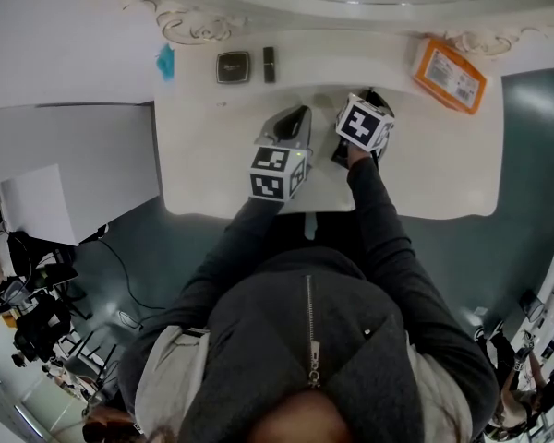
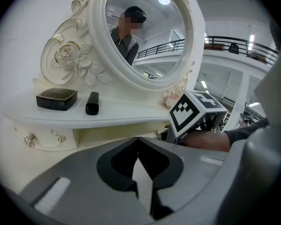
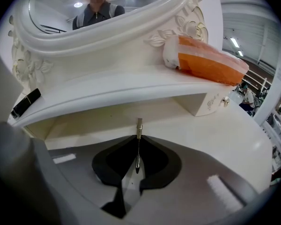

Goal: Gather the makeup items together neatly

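A dark square compact [image 1: 233, 66] and a black lipstick tube [image 1: 269, 64] lie side by side on the vanity's raised shelf [image 1: 351, 49]. An orange packet [image 1: 449, 74] lies at the shelf's right end. My left gripper [image 1: 300, 113] is over the tabletop below the shelf, shut with nothing between its jaws [image 2: 138, 138]. Just to its right, my right gripper [image 1: 374, 95] points down at the tabletop. In the right gripper view its jaws [image 3: 138, 137] are shut on a thin metal tool [image 3: 139, 125], which sticks out past the tips. The compact [image 2: 56, 99] and lipstick [image 2: 92, 102] show up left in the left gripper view.
A white vanity with an ornate oval mirror [image 2: 145, 32] stands behind the shelf. A small teal thing [image 1: 166, 61] sits at the shelf's left end. The tabletop [image 1: 443, 173] extends to the right of my grippers. The orange packet [image 3: 210, 62] overhangs the shelf edge.
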A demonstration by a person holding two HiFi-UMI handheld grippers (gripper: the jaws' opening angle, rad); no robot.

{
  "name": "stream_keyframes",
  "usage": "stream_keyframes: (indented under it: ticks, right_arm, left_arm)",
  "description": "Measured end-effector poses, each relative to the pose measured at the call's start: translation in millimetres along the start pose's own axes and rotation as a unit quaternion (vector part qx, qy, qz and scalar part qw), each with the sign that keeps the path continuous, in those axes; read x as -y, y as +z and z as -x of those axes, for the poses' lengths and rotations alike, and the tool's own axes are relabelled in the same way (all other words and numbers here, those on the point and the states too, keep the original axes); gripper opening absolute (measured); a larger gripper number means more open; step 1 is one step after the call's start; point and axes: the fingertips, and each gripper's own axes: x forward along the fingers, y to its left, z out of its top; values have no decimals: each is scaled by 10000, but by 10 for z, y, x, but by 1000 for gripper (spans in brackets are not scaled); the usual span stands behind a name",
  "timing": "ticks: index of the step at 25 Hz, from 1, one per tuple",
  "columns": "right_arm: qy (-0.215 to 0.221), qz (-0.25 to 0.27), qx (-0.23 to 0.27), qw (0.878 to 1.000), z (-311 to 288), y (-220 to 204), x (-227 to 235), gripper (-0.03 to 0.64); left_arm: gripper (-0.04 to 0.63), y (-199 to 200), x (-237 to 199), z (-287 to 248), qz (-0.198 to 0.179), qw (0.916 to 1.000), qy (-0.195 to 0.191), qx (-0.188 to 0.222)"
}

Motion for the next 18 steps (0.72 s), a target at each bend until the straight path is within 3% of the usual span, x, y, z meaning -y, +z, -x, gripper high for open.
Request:
stream_keyframes:
  ticks: [18]
  right_arm:
    - [97, 173, -111, 9997, 224, -203, 66, 29]
  left_arm:
    - [9, -97, 136, 161, -65, 10000, -28, 38]
